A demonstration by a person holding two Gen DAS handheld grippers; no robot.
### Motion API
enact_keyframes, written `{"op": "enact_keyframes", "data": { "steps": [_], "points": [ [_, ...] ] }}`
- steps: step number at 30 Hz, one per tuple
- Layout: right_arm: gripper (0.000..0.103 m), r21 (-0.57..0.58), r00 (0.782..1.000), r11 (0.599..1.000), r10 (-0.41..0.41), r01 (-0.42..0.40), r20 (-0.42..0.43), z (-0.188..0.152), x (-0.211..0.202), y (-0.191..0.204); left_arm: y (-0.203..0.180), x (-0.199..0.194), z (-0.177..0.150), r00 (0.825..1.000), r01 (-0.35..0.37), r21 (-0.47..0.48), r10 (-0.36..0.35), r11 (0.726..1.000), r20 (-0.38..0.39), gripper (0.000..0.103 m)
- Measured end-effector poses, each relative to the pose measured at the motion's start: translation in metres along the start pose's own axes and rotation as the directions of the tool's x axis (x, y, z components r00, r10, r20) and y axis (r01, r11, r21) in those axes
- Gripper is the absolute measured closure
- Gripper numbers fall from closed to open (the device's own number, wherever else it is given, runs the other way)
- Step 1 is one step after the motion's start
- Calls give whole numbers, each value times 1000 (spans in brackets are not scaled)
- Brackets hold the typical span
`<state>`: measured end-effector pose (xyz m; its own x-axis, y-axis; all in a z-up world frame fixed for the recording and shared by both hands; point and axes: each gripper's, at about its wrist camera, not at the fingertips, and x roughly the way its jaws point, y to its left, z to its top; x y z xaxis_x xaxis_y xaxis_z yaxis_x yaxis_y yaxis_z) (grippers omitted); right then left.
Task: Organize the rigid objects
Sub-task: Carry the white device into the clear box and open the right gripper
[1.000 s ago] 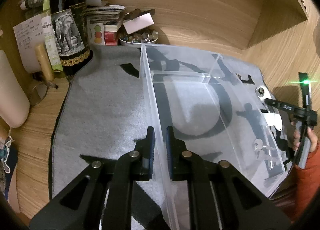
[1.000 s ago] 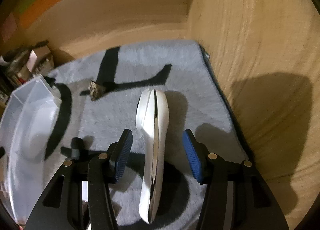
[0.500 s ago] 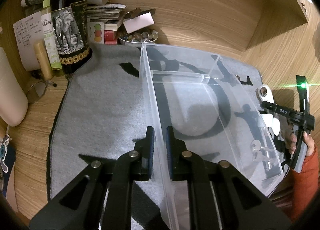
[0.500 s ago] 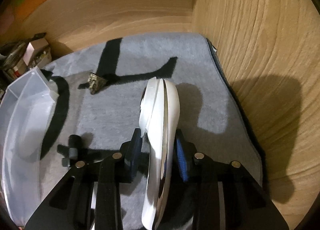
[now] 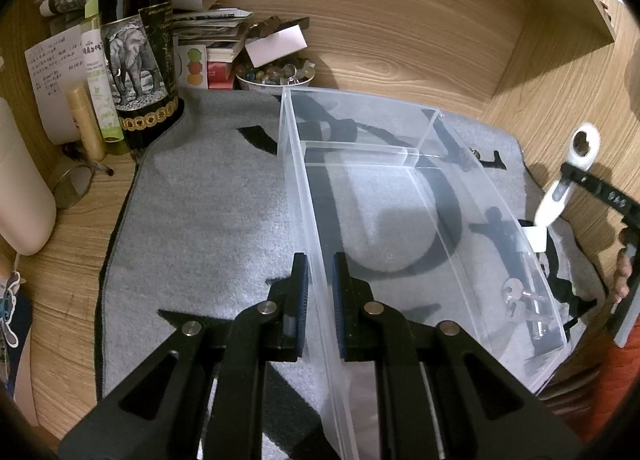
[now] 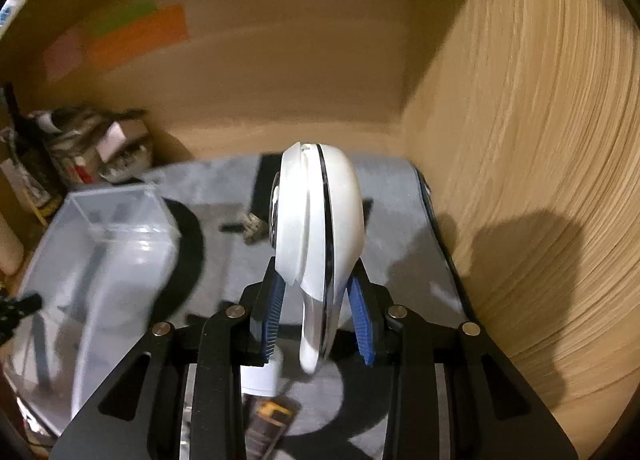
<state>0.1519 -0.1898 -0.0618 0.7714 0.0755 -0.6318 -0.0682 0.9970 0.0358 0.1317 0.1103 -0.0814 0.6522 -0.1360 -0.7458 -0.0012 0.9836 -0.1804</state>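
Observation:
A clear plastic organizer box [image 5: 476, 188] with compartments sits on the grey mat [image 5: 208, 204]. My left gripper [image 5: 320, 284] is shut on the box's near-left wall. My right gripper [image 6: 316, 312] is shut on a white handheld device [image 6: 320, 220] with a chrome strip and holds it lifted above the mat. In the left wrist view the white device [image 5: 568, 176] shows to the right of the box. Small metal keys [image 5: 520, 300] lie in the box's near-right corner. A small dark clip [image 6: 252, 226] lies on the mat beyond the device.
A dark bottle [image 5: 136, 44] with an elephant label, tubes, papers and a bowl of stones [image 5: 276, 74] stand at the back left. Wooden walls close the back and right [image 6: 540, 140]. A small yellow-and-black item [image 6: 272, 416] lies under my right gripper.
My right gripper closed on the white device and lifted it off the mat. My left gripper has stayed shut on the box wall.

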Motion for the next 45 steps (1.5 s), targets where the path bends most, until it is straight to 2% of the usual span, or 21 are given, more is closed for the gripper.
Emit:
{"op": "enact_keyframes", "data": {
  "steps": [7, 8, 9, 20, 28, 36, 45],
  "points": [
    [74, -49, 992, 996, 76, -71, 100, 9, -31, 28, -1, 0, 0, 1000, -2, 0, 2, 1000, 0, 91],
    [74, -33, 986, 996, 86, -82, 145, 9, -34, 32, -1, 0, -1, 1000, -2, 0, 2, 1000, 0, 91],
    [74, -49, 982, 994, 108, -101, 154, 12, -38, 39, -1, 0, -1, 1000, -3, 1, 3, 1000, 1, 91],
    [74, -170, 948, 954, 273, -245, 166, 21, -58, 98, -1, -1, -1, 1000, -4, 2, 4, 1000, 1, 91],
    [74, -232, 936, 918, 345, -322, 67, 14, -32, 133, -1, -1, -1, 1000, -3, 2, 3, 1000, 1, 91],
    [74, -269, 937, 897, 340, -349, -82, 6, 7, 158, 0, -1, -1, 1000, -3, 4, 3, 1000, 3, 91],
    [74, -306, 930, 881, 310, -360, -199, 2, 35, 177, -1, -2, -1, 1000, 1, 0, -1, 1000, 5, 91]
  ]
}}
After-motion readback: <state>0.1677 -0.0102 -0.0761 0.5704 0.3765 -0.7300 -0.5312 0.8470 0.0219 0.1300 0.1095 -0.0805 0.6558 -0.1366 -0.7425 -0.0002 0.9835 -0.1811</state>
